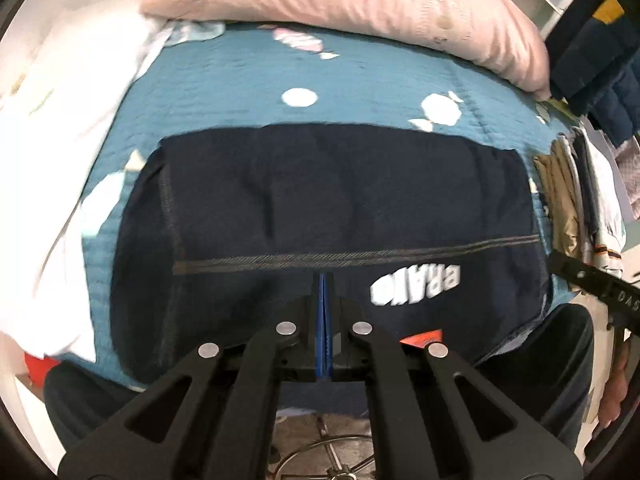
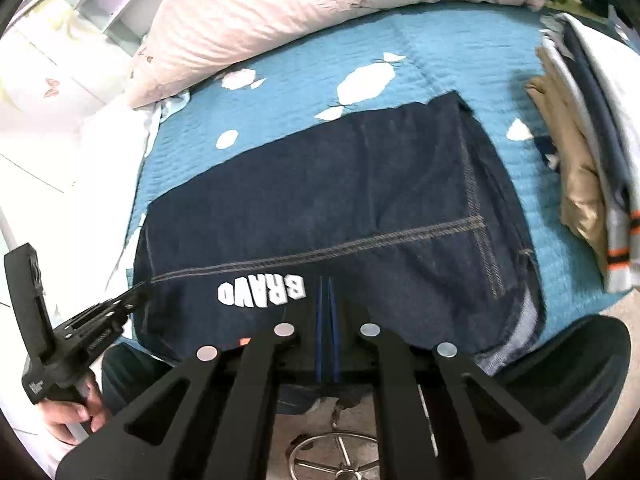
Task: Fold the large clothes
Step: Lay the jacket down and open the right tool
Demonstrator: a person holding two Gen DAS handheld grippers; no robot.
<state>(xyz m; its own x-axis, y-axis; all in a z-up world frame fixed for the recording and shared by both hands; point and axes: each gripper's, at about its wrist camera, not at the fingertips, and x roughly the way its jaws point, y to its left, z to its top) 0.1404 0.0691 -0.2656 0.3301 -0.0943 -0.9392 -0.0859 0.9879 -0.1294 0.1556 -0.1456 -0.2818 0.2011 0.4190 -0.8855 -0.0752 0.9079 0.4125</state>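
Fingers of the left gripper (image 1: 325, 304) and right gripper (image 2: 327, 308) are pressed together, empty, above the folded navy garment (image 1: 340, 200) laid on the bed (image 1: 360, 80), apparently released.

1. The dark navy garment (image 1: 340, 200) is matt, heavy woven cloth like denim, with pale contrast stitching and flat white printed letters (image 1: 416, 286).
2. The teal bedspread (image 1: 360, 76) is soft quilted cloth, finely ribbed, printed with white shapes.
3. The pink pillow (image 1: 360, 4) is smooth cloth, creased and faintly stained.
4. The left gripper (image 1: 326, 280) is matt black plastic with dull silver metal pins and blue, finely ridged pads; the right gripper (image 2: 327, 284) looks the same.
5. The stack of folded clothes (image 2: 592, 184) is soft matt cloth, tan, grey and white.
6. The chair base (image 2: 340, 456) is shiny chromed metal.
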